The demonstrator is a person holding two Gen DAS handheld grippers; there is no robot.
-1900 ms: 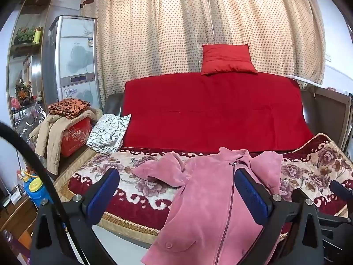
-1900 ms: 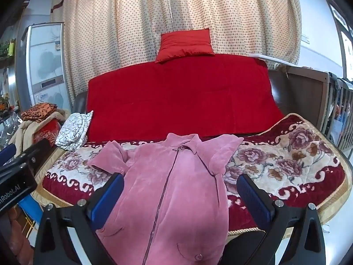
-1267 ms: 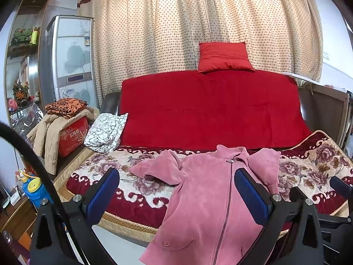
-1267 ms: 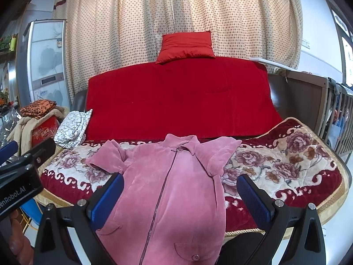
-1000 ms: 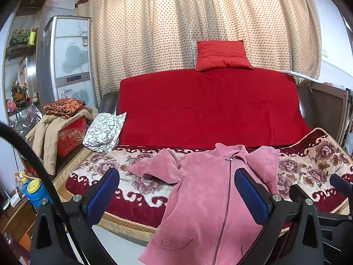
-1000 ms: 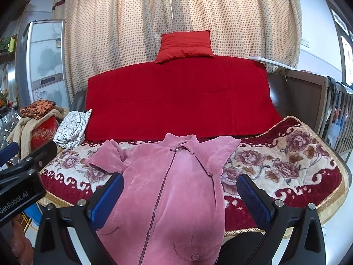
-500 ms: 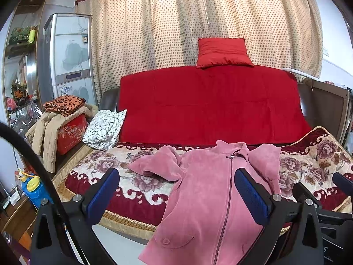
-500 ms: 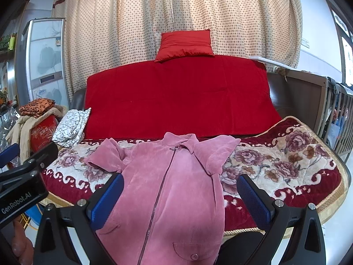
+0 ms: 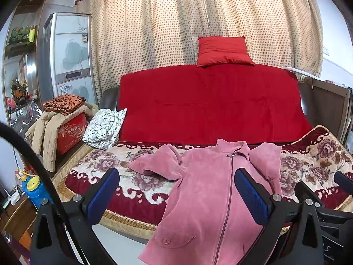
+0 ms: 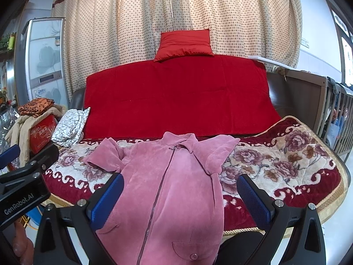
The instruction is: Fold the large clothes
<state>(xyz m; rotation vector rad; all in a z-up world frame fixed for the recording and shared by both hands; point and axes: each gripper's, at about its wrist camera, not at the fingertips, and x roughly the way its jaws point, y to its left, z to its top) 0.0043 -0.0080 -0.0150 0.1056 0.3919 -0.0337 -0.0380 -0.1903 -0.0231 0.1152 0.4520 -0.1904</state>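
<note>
Pink jacket [image 9: 220, 190] lies front-up on the flowered sofa cover [image 9: 136, 176], zipped to the collar, its hem hanging over the sofa's front edge, one sleeve bunched on each side. Against the frames from two seconds back, the jacket has not shifted at all; your views have only drifted a touch, so it sits slightly higher in the left picture and the curtain fills more of the top.

Now the writing. In the right wrist view, the body of your left gripper [image 10: 24, 187] reads "GenRobot.AI" in white. The red box [image 9: 70, 130] at far left carries gold characters, too small to read. The tall white appliance [image 9: 70, 59] has a small blue logo low down, not legible.

Counting, left to right: one blue jug [image 9: 33, 187] on the floor, one beige coat [image 9: 46, 128] draped over the red box, one folded orange-and-black cloth [image 9: 64, 103] on top, one black-and-white patterned bundle [image 9: 103, 128], one red throw [image 9: 209, 103] over the sofa back, one red cushion [image 9: 222, 52] above it, one jacket with two buttoned pockets.

Your left gripper [image 9: 176, 195] has its jaws spread wide, holding nothing. Your right gripper [image 10: 179, 201] too: jaws spread, empty, hovering short of the hem.
</note>
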